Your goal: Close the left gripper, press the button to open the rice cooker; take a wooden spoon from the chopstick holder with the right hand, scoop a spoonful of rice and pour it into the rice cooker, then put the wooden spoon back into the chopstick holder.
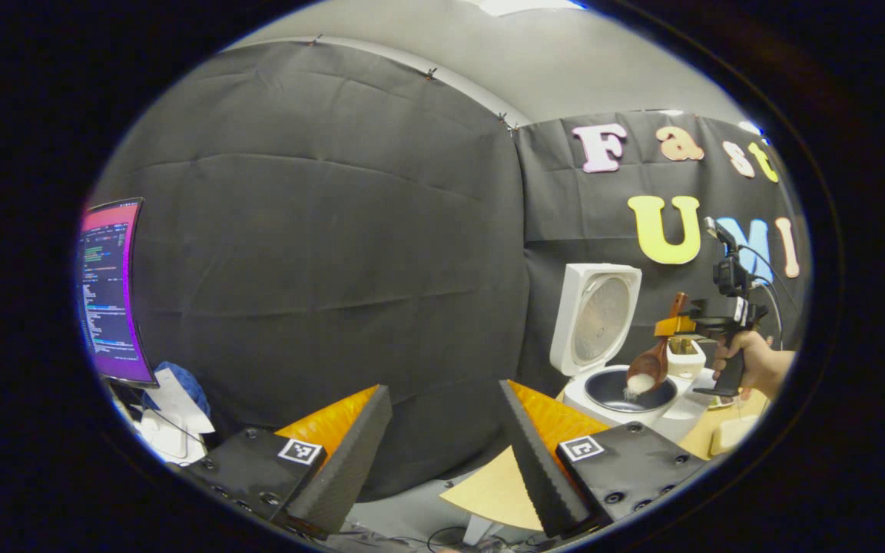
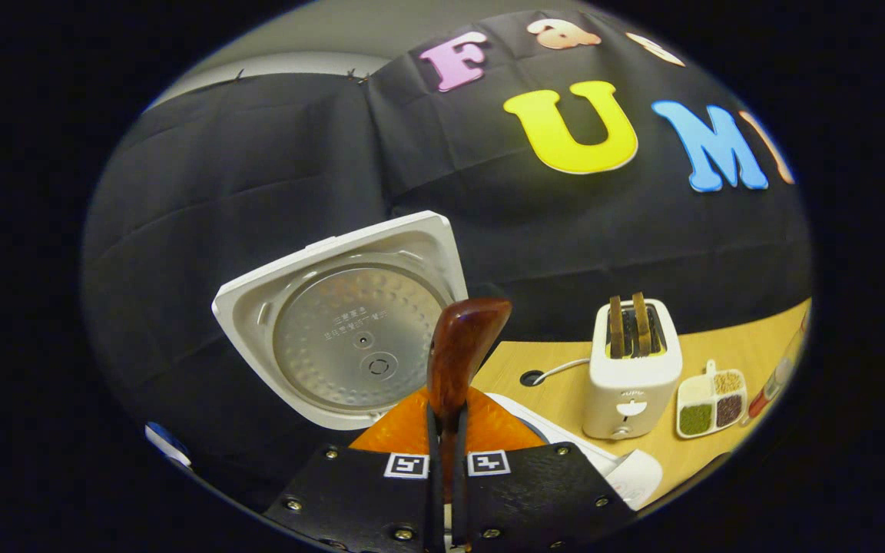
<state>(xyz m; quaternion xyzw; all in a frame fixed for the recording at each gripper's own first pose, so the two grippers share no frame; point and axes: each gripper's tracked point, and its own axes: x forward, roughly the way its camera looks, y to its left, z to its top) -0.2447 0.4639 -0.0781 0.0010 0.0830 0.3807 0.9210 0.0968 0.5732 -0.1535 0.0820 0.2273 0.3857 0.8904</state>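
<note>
Black cloth walls the booth behind a light wood table [image 2: 727,346]. Rice cooker [image 1: 627,395] sits on the table's left part, lid [image 1: 596,316] swung up and standing upright, inner pot open. Wooden spoon [image 1: 654,361] hangs w/ its bowl tipped just above the pot, white rice [image 1: 637,384] in the bowl and spilling off its lip into the pot. Right gripper [image 1: 677,326] is clamped on the spoon's handle, held by a hand [image 1: 754,365]; in the right gripper view the handle [image 2: 462,346] sticks up btwn the two fingers [image 2: 415,426], jaws pressed tight on it, cooker lid [image 2: 350,322] just behind.

Left gripper [image 1: 442,430] is held well back from the cooker, off the table's left edge, jaws wide apart, nothing btwn them.

Farther along the table toward the right: white toaster [image 2: 631,369] w/ two slices up, cord running to a hole in the tabletop, then a small divided tray [image 2: 710,403] of grains beside it. Monitor [image 1: 108,292] glows far left in the left gripper view, blue cloth [image 1: 181,384] below it.
</note>
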